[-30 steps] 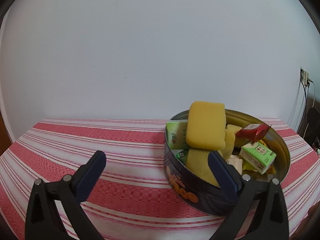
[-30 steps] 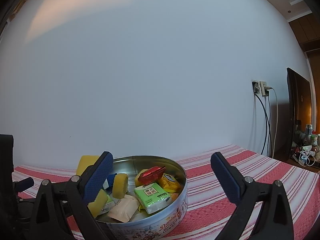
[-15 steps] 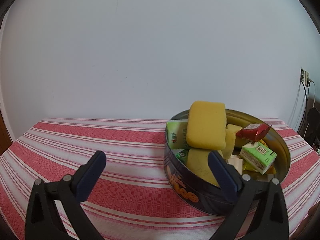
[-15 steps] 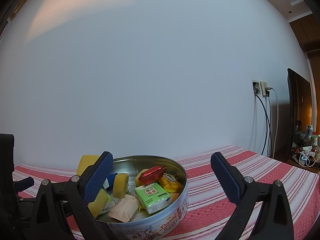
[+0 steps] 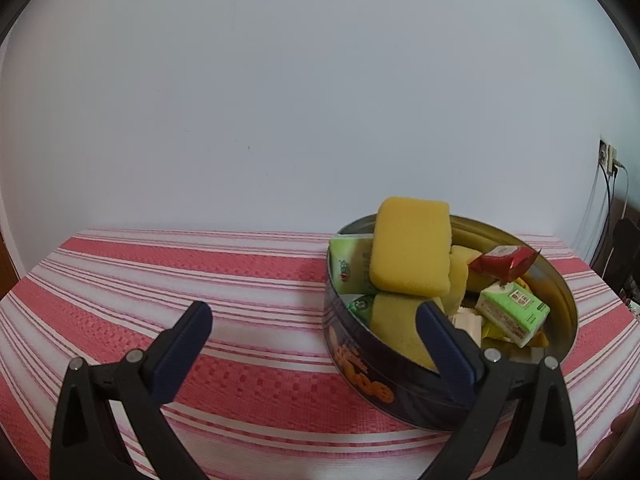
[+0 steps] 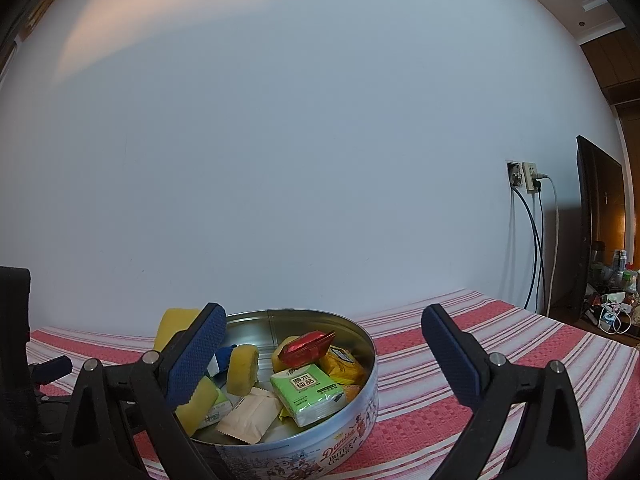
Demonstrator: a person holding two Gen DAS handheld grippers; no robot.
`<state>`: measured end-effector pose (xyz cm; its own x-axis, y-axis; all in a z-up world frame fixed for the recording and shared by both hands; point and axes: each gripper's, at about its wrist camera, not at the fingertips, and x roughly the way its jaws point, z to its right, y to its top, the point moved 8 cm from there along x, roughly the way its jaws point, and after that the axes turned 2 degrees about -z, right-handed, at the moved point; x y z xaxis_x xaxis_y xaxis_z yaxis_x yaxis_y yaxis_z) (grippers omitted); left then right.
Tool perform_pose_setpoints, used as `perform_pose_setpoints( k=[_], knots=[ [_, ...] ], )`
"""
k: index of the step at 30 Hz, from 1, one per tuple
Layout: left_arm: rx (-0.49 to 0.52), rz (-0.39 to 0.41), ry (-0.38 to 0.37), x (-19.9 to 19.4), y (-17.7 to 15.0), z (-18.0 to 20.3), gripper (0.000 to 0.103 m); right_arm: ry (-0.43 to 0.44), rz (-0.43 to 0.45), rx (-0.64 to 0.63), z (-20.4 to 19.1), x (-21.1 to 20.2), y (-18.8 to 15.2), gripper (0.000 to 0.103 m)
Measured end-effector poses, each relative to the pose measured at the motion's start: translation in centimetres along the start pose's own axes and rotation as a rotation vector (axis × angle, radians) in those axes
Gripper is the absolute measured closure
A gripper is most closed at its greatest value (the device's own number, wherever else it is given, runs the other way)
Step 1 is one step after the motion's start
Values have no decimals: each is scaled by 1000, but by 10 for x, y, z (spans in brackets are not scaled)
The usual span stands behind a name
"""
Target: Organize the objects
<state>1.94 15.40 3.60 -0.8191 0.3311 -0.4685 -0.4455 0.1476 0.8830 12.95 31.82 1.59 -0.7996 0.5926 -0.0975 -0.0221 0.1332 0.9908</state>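
Note:
A round cookie tin (image 5: 360, 380) stands on the red-and-white striped cloth and also shows in the right wrist view (image 6: 344, 452). It holds yellow sponges (image 5: 408, 252), a green tissue pack (image 5: 514, 312), a red wrapper (image 5: 504, 258) and other small packets. In the right wrist view the green pack (image 6: 306, 394), red wrapper (image 6: 306, 346) and a beige packet (image 6: 250, 414) lie inside. My left gripper (image 5: 312, 324) is open and empty, its right finger in front of the tin's near left wall. My right gripper (image 6: 324, 340) is open and empty, straddling the tin's right half.
A pale wall stands close behind the table. A wall socket with hanging cables (image 6: 528, 178) and a dark screen (image 6: 596, 232) are at the right, with clutter (image 6: 612, 308) below. The striped cloth (image 5: 160, 276) stretches left of the tin.

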Motion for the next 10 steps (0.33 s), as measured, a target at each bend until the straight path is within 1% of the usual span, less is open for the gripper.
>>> perform_pose_setpoints(
  k=[10],
  knots=[
    [-14, -27, 8, 4, -1, -4, 0, 3, -11, 3, 1, 4, -1, 3]
  ],
)
